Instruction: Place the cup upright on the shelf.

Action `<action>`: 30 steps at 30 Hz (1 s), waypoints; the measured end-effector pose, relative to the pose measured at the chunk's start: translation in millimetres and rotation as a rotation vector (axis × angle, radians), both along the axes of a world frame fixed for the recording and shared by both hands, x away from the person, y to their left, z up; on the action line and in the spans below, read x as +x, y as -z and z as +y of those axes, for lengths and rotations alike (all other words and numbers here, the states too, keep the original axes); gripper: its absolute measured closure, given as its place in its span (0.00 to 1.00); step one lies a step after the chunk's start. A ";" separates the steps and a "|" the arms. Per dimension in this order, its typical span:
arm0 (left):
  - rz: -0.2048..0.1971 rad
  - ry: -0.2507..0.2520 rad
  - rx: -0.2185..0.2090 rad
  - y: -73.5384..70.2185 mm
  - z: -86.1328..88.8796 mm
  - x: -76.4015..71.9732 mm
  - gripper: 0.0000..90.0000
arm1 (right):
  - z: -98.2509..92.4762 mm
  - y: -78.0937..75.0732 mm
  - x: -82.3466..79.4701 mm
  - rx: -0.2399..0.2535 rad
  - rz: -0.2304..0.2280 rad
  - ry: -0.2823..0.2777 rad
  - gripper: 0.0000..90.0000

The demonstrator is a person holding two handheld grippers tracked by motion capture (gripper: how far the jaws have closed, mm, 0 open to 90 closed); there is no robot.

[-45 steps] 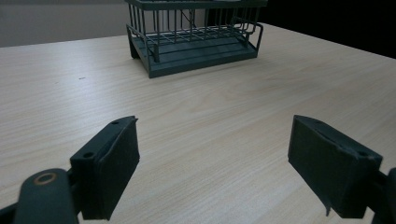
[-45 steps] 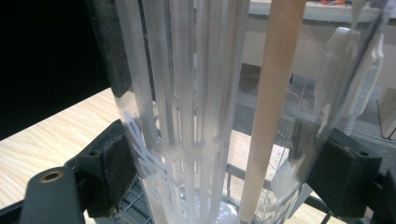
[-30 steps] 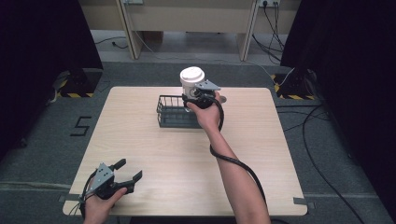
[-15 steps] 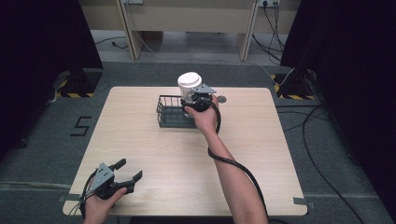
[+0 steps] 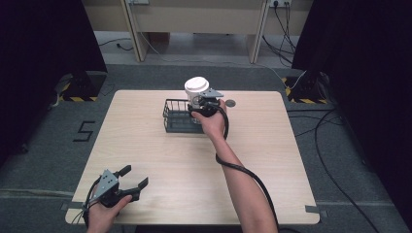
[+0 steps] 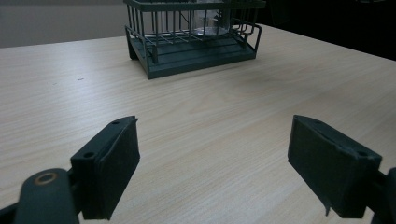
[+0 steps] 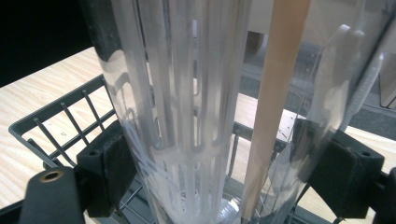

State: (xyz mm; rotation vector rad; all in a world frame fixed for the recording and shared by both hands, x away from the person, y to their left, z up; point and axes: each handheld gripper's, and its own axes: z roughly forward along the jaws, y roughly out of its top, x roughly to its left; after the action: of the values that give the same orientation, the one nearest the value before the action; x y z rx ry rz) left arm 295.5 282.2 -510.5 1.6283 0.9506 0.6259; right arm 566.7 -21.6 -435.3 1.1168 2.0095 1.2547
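Biggest risk, as a guess: catching the clear cup (image 7: 196, 107) on the wire wall of the basket (image 5: 176, 119) and tipping cup or basket, caused by lowering off-centre with so tall a load gripped low on its body. Right gripper (image 5: 205, 101) clamped on that lidded cup, jaws pressed to either side, cup bottom just above the basket floor at its right end. Next: slipping of the smooth wall between the pads if loosened too soon. Left gripper (image 5: 122, 183) spread wide, holding nothing, well apart from the basket, near the table's (image 5: 272, 160) front edge. Just beyond the right gripper, a small dark disc (image 5: 230, 103) on the table, touching nothing, not in the way.
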 end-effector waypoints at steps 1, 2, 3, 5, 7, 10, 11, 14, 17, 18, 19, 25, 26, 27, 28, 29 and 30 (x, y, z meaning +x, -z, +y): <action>0.000 0.000 0.000 0.0 0.0 0.0 0.18 | 0.0 0.0 0.0 0.000 0.000 0.000 0.20; 0.000 0.001 0.000 0.0 0.0 0.0 0.18 | 0.0 -0.2 -0.2 -0.002 0.003 -0.003 0.20; 0.000 0.001 0.000 0.0 -0.1 0.1 0.18 | 0.0 -0.2 -0.2 -0.002 0.003 -0.003 0.20; 0.001 0.001 0.001 0.0 -0.2 0.2 0.18 | 0.1 -0.1 -0.7 -0.004 0.007 -0.005 0.20; 0.001 0.003 0.003 0.0 -0.3 0.2 0.18 | -0.1 0.5 -1.3 -0.007 0.011 -0.007 0.20; 0.001 0.003 0.004 0.0 -0.4 0.1 0.18 | 0.0 1.3 -2.1 -0.005 0.008 -0.007 0.19; 0.001 0.003 0.004 0.0 -0.4 0.1 0.18 | 0.0 1.3 -2.3 -0.004 0.009 -0.007 0.19; 0.000 0.002 0.001 0.1 -0.6 0.2 0.18 | -0.3 1.3 -3.1 -0.002 0.010 -0.006 0.19; 0.000 0.003 0.003 0.1 -0.6 0.2 0.18 | -1.3 1.2 -3.9 0.004 0.012 -0.006 0.19; 0.000 0.003 0.002 0.1 -0.6 0.3 0.18 | -1.6 1.0 -4.4 0.007 0.011 -0.007 0.19; 0.000 0.002 0.002 0.1 -0.5 0.2 0.18 | -1.9 0.7 -5.2 0.011 0.012 -0.005 0.18; 0.000 0.003 0.006 0.0 -0.7 0.1 0.18 | -6.0 -4.3 -10.8 0.021 0.013 -0.008 0.18; -0.001 0.003 0.005 0.0 -0.9 0.1 0.18 | -6.7 -5.1 -12.1 0.021 0.014 -0.008 0.17; -0.001 0.003 0.004 0.0 -1.2 0.1 0.18 | -7.2 -5.5 -12.9 0.020 0.014 -0.009 0.17; -0.001 0.003 0.005 0.0 -1.3 0.2 0.18 | -8.1 -6.2 -14.3 0.021 0.017 -0.009 0.17; -0.002 0.003 0.004 0.0 -1.5 0.1 0.18 | -8.8 -6.5 -15.4 0.020 0.018 -0.010 0.17; -0.002 0.003 0.005 -0.1 -1.5 0.1 0.18 | -9.4 -6.8 -16.5 0.020 0.018 -0.013 0.17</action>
State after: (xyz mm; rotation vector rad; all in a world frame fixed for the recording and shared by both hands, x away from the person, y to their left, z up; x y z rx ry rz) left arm 295.6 280.7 -510.4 1.6333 0.9459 0.6284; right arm 550.1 -31.1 -428.5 1.1301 2.0243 1.2776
